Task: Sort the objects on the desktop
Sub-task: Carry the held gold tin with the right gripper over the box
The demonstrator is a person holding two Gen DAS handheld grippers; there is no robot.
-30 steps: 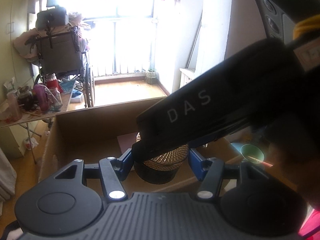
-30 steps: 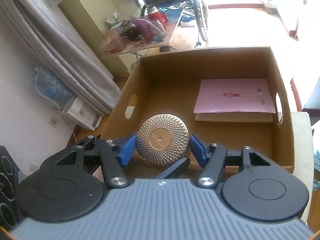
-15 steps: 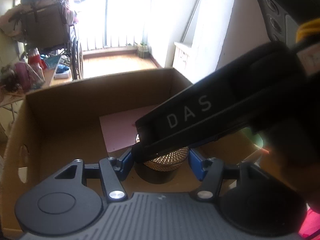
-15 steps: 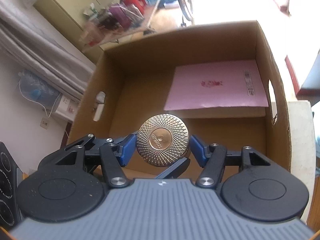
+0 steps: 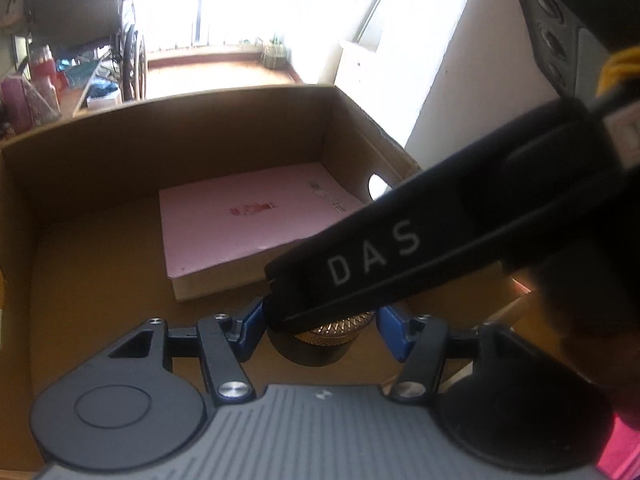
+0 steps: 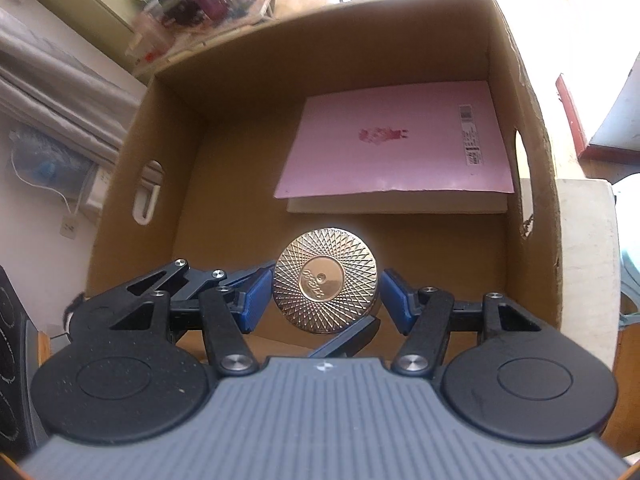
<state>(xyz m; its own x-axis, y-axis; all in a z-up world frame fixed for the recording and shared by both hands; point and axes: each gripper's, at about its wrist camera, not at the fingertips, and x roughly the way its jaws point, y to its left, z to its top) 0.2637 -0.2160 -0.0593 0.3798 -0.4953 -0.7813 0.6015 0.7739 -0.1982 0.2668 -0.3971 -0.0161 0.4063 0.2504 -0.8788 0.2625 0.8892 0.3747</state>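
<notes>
A round black jar (image 5: 312, 350) with a gold patterned lid (image 6: 326, 280) hangs low inside an open cardboard box (image 5: 160, 148), near its front wall. My left gripper (image 5: 320, 330) is shut on the jar's sides with its blue pads (image 5: 250, 330). My right gripper (image 6: 326, 294) is shut on the lid's rim from above, and its black body marked DAS (image 5: 400, 260) crosses the left wrist view. One left finger (image 6: 348, 338) shows under the lid. A pink book (image 6: 400, 144) lies flat at the box's far right.
The box (image 6: 320, 48) has cut-out handles in its side walls. A white ledge (image 6: 584, 260) runs along its right side. Beyond it stand a cluttered side table (image 6: 208, 4) and a wheelchair (image 5: 80, 20) by a bright window. A dark device (image 6: 12, 360) sits at the left.
Both grippers have come down and tipped further downward with the jar, from above the box's rim to inside it. The box and pink book now fill both views. Neither grip has changed.
</notes>
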